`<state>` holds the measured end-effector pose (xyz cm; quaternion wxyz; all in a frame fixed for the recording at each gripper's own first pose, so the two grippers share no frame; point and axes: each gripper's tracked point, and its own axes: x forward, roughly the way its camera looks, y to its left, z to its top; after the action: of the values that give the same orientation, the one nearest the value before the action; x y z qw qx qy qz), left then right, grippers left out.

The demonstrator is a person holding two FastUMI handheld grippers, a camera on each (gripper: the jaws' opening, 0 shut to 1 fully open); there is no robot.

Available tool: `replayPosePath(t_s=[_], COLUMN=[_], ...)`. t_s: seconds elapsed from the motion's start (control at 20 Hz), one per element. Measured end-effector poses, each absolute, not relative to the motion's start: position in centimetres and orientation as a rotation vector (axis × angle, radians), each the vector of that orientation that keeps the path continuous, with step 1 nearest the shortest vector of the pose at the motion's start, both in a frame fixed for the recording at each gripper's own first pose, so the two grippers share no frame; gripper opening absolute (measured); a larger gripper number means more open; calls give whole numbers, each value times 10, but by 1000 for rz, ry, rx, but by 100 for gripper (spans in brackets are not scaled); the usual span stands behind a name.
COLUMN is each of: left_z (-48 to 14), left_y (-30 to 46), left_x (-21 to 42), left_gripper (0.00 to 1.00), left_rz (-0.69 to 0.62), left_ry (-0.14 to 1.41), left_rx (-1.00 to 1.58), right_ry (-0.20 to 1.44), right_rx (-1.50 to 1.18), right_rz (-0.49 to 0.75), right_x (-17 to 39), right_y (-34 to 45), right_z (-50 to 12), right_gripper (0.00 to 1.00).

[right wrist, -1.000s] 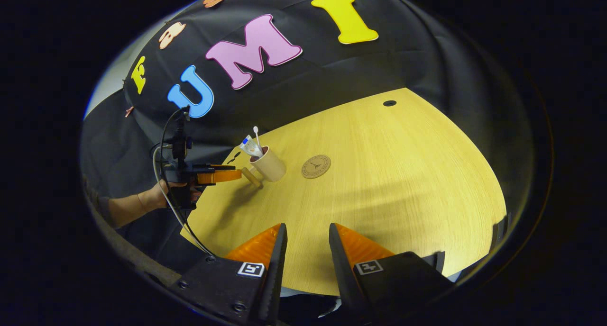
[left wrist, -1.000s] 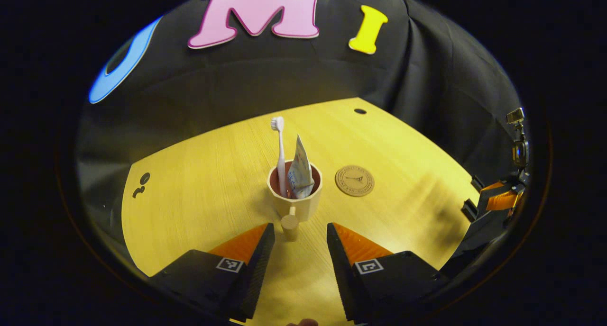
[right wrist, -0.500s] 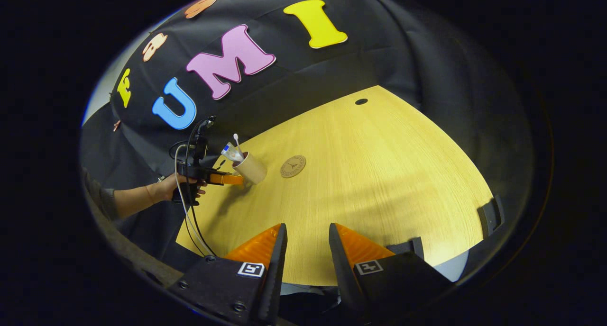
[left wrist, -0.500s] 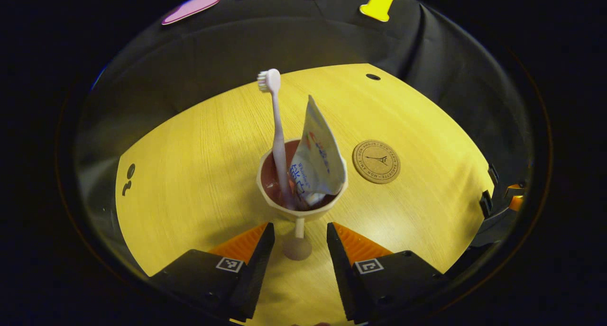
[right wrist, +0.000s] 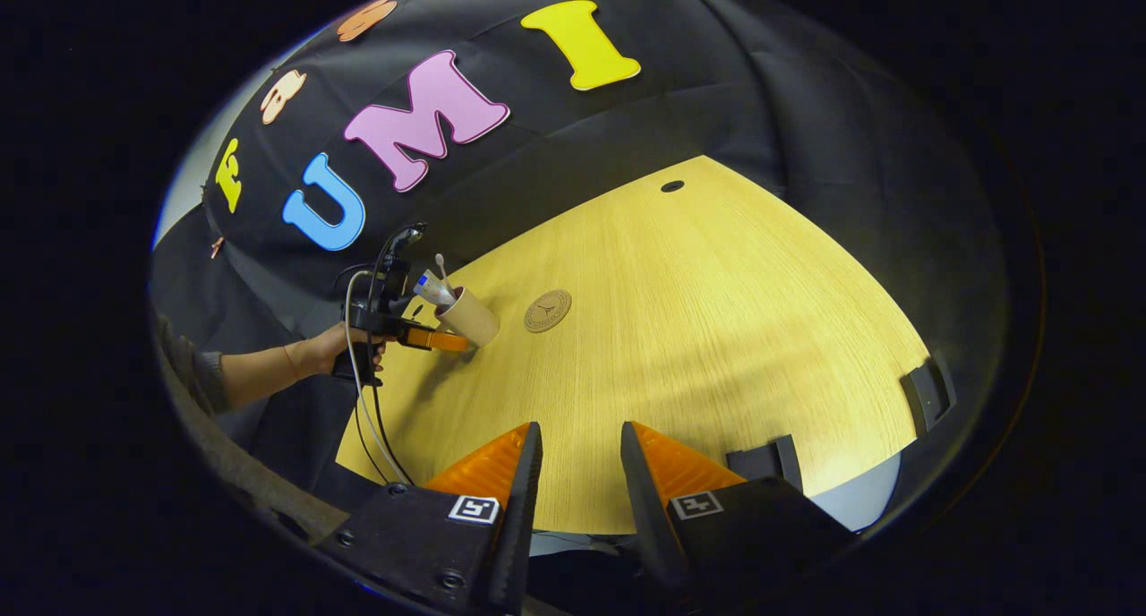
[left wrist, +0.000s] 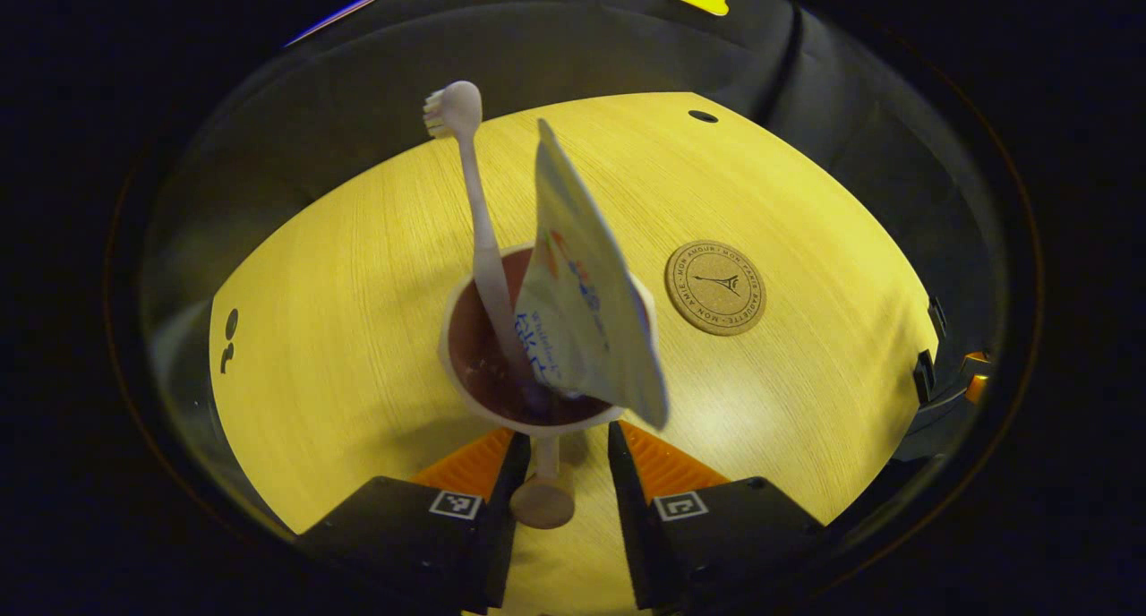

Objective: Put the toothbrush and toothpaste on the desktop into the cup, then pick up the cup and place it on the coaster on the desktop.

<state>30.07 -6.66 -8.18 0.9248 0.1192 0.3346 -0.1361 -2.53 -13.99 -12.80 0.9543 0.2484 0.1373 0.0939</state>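
Yellow desk [left wrist: 358, 267], cup [left wrist: 466, 392] loaded with brush [left wrist: 479, 222] and paste [left wrist: 582, 320].
Left gripper [left wrist: 557, 450] part-open astride the handle [left wrist: 543, 500], not clamped; close squarely, lift level toward coaster [left wrist: 714, 275]. Right gripper [right wrist: 577, 455] apart, empty.

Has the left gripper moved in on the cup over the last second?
Yes. In the right gripper view the left gripper has closed up to the cup, toward the coaster; the cup's handle now sits between its fingers.

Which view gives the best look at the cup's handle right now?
The left gripper view. There the cup's handle sits close up between that gripper's fingers, its round knob end clear below the cup. In the right gripper view the cup is small and far off, with the handle lost behind the left gripper.
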Motion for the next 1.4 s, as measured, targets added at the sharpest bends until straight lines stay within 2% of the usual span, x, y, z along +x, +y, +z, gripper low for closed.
replayPosePath(t_s=[0.05,0.1,0.25,0.3,0.35,0.4,0.45,0.55,1.2,1.25,1.4], left_z=[-82,-84,-87,-84,-83,-82,-83,-80,-51,-51,-52], left_y=[-64,-66,-65,-66,-66,-67,-70,-79,-192,-197,-207], left_x=[301,301,297,298,298,298,296,292,305,306,312], left_gripper=[49,33,30,34,27,30,25,24,23,19,19], left_rz=[-267,-267,-260,-259,-256,-256,-262,-285,-403,-406,-404], left_ry=[694,705,713,703,690,686,687,678,639,638,637], left_rx=[234,214,206,204,204,202,195,198,291,295,313], right_ry=[281,282,283,283,284,284,283,281,260,261,259], right_rx=[506,507,512,511,509,510,513,520,557,561,570], right_rz=[193,196,198,199,198,197,194,188,151,145,135], right_x=[-25,-25,-25,-26,-28,-29,-29,-29,-40,-42,-45], right_y=[-138,-137,-136,-136,-137,-139,-141,-144,-174,-177,-184], right_z=[-128,-128,-129,-129,-130,-130,-130,-131,-135,-136,-137], right_gripper=[54,54,54,54,54,54,54,54,54,54,54])
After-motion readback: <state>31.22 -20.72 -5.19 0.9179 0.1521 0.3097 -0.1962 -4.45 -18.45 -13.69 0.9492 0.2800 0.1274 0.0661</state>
